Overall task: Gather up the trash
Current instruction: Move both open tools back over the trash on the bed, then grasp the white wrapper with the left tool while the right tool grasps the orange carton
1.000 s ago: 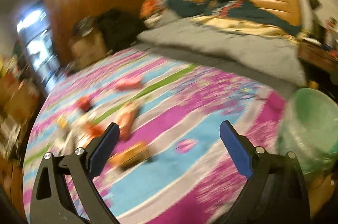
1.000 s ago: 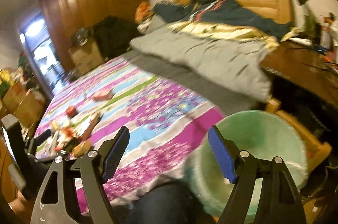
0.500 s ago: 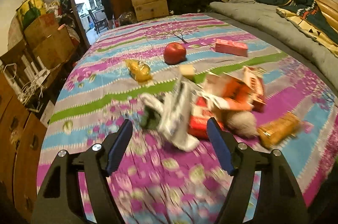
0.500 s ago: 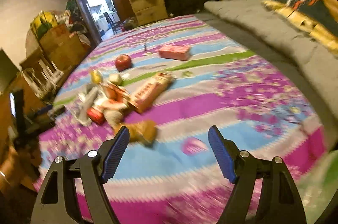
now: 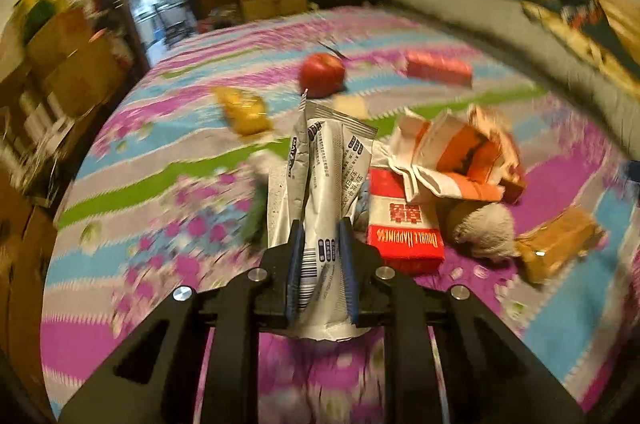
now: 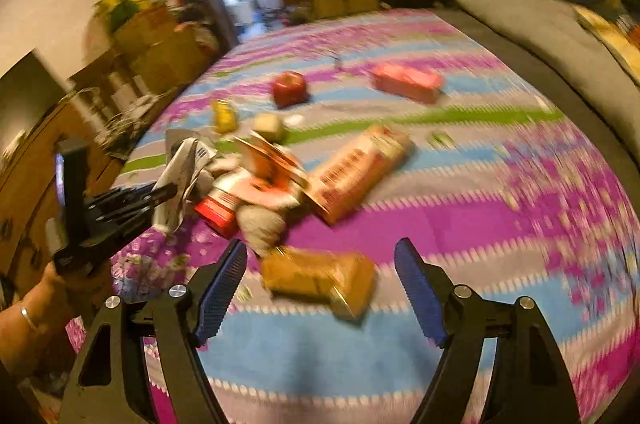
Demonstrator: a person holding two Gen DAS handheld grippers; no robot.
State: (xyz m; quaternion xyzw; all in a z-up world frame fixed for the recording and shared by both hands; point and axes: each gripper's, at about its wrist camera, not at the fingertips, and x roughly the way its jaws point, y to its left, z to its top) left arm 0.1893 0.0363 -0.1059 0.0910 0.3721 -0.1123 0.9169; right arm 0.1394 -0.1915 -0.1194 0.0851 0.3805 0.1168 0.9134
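From the left wrist, the left gripper (image 5: 322, 264), its jaws just closed in, pinches a silver wrapper (image 5: 326, 192) above the striped bedspread (image 5: 160, 184), beside a red packet (image 5: 402, 224). From the right wrist, the right gripper (image 6: 320, 288) hangs spread over a brown packet (image 6: 320, 278).

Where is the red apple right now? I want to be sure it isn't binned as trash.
The red apple lies on the striped bedspread beyond the wrapper pile, between the yellow packet and the pink box.

A bed (image 5: 152, 264) in a striped floral sheet carries an apple (image 5: 322, 74), a pink box (image 5: 438, 68), wrappers and cartons.
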